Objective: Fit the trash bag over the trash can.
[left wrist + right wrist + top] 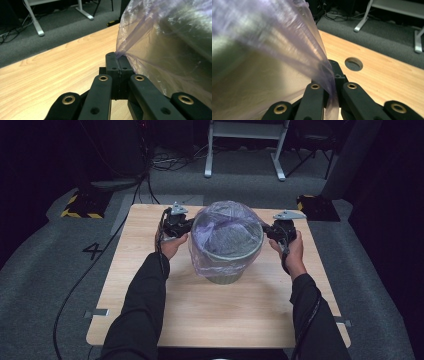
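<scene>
Two grippers' jaws clamped on purple bag (226, 232) lining bin (226, 276), unlabelled.

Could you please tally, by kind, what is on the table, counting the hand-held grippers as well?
Bins: 1, a grey waste bin
Bags: 1, a purple plastic bag lining the bin
Grippers: 2, left gripper and right gripper, each shut on the bag's edge
Total: 4

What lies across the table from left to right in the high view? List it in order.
Left gripper, black, shut on the bag's edge → translucent purple plastic bag lining the round grey-green bin → right gripper, black, shut on the bag's opposite edge, all above the light wooden table.
</scene>
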A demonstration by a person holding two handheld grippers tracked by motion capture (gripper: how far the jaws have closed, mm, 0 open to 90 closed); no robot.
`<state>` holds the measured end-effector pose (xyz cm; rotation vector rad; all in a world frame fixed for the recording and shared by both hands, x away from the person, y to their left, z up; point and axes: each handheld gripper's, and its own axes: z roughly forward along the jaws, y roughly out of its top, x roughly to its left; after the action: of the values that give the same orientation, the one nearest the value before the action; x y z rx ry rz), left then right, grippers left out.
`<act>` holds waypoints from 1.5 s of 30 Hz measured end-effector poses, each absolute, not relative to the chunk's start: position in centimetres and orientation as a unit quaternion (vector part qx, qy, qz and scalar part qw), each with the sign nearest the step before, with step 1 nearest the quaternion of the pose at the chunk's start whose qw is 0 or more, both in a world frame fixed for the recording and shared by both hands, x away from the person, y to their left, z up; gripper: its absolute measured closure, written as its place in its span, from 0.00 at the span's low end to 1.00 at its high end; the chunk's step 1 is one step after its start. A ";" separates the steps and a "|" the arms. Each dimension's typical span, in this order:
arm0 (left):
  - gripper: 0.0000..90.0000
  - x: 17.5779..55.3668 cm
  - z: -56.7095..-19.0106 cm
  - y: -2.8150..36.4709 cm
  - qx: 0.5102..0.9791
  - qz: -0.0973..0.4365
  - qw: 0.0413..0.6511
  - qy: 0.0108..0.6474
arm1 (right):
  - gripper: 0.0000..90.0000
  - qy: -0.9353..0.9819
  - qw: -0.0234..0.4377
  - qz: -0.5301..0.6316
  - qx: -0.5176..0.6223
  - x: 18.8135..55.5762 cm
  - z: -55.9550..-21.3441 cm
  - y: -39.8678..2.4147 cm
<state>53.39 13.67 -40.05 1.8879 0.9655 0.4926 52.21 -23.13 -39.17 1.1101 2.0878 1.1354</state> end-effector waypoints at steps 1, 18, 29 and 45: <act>1.00 53.5 -40.2 13.8 0.770 0.198 0.461 0.394 | 1.00 0.774 0.251 0.409 0.414 52.5 -39.7 -23.1; 1.00 53.0 -42.5 14.8 0.785 0.176 0.431 0.409 | 1.00 0.788 0.227 0.394 0.414 51.8 -42.7 -23.4; 1.00 52.3 -44.7 15.7 0.801 0.166 0.407 0.406 | 1.00 0.790 0.208 0.394 0.422 51.4 -44.8 -24.2; 0.62 46.6 -42.7 19.1 0.765 0.196 0.489 0.370 | 0.52 0.785 0.264 0.406 0.387 48.8 -43.5 -26.3</act>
<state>46.63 19.12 -42.70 1.8595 0.8992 0.4763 48.85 -26.33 -43.46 1.0459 2.1223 1.0972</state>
